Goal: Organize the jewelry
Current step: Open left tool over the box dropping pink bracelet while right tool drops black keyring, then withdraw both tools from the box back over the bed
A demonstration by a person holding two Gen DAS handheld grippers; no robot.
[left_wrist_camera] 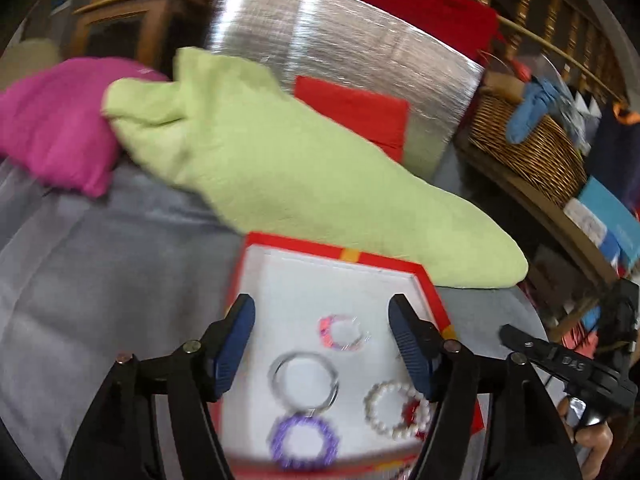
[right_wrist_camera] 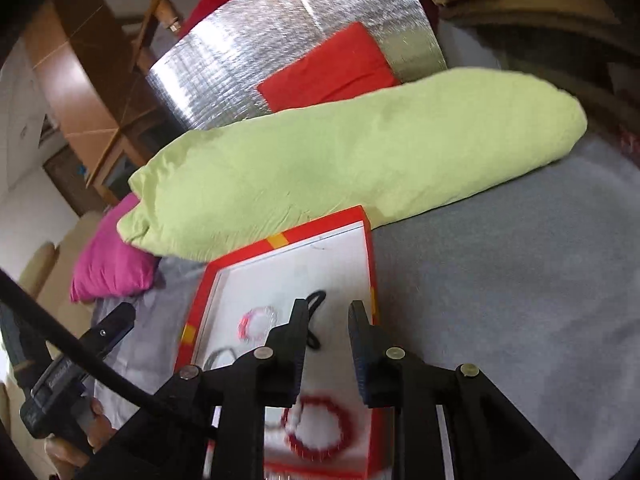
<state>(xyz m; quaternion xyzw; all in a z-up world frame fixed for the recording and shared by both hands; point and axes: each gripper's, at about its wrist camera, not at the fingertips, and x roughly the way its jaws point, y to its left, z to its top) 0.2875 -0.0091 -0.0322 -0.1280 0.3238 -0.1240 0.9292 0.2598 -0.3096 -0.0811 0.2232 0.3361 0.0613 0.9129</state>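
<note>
Overhead, both hand-held grippers parted and empty, left (left_wrist_camera: 322, 346), right (right_wrist_camera: 328, 334), red box (left_wrist_camera: 400, 265) of bracelets, no legible writing.

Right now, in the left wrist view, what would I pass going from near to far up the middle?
Purple bracelet → clear ring bracelet → pink bracelet → red box rim → green pillow → silver foil sheet.

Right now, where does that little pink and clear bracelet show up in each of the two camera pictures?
Left wrist view: the pink and clear bracelet lies low in the middle of the picture, inside the red tray, between the two blue pads.
Right wrist view: the same bracelet lies lower left of centre, just left of the near black finger.
Shared landmark: the light green pillow behind the tray.
</note>
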